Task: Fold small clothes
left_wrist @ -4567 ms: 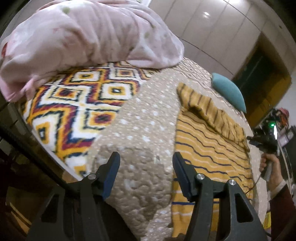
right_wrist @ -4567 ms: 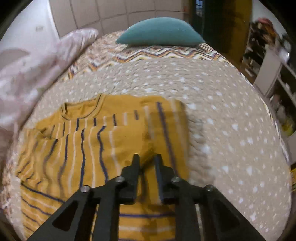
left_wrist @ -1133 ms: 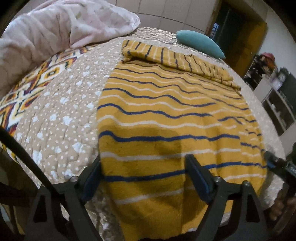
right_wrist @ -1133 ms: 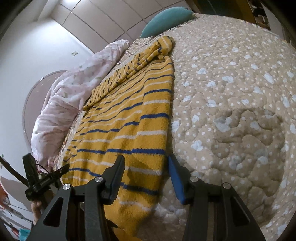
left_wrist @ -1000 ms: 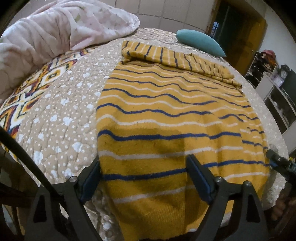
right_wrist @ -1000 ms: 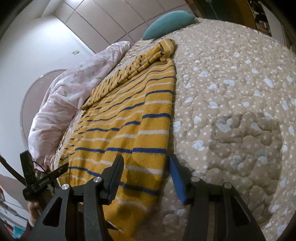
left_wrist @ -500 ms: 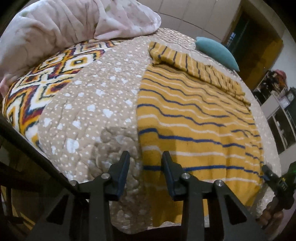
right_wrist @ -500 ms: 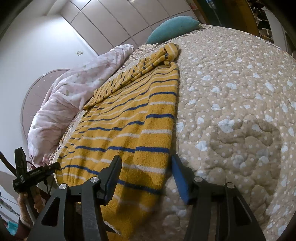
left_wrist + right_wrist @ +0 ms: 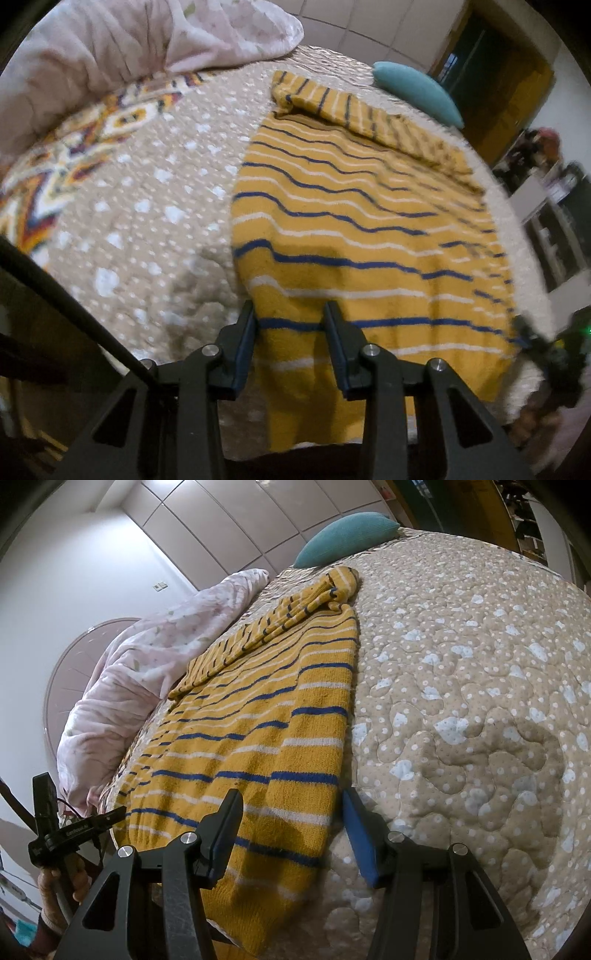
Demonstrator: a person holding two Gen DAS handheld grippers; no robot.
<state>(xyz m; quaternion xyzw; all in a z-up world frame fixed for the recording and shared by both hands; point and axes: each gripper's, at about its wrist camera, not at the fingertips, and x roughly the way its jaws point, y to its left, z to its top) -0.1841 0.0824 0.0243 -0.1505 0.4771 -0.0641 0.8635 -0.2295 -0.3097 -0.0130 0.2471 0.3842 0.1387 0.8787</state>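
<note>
Narrowed since a second ago, left claw [image 9: 289,334] straddles the striped sweater [image 9: 354,236] edge; right claw [image 9: 291,825] gapes.

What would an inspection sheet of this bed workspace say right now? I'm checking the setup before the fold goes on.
Surface: beige dotted quilt on a bed, patterned section at one side.
Job's things: yellow striped sweater spread flat, a sleeve folded across its far end, hem hanging over the near edge.
Clutter: pink duvet bunched up; teal pillow at the far end.
Grippers: left gripper narrowed over one hem corner, contact unclear; right gripper open, straddling the other corner.
Cables: thin wire by the left gripper's handle.
Surroundings: panelled wall, dark doorway, shelving.
</note>
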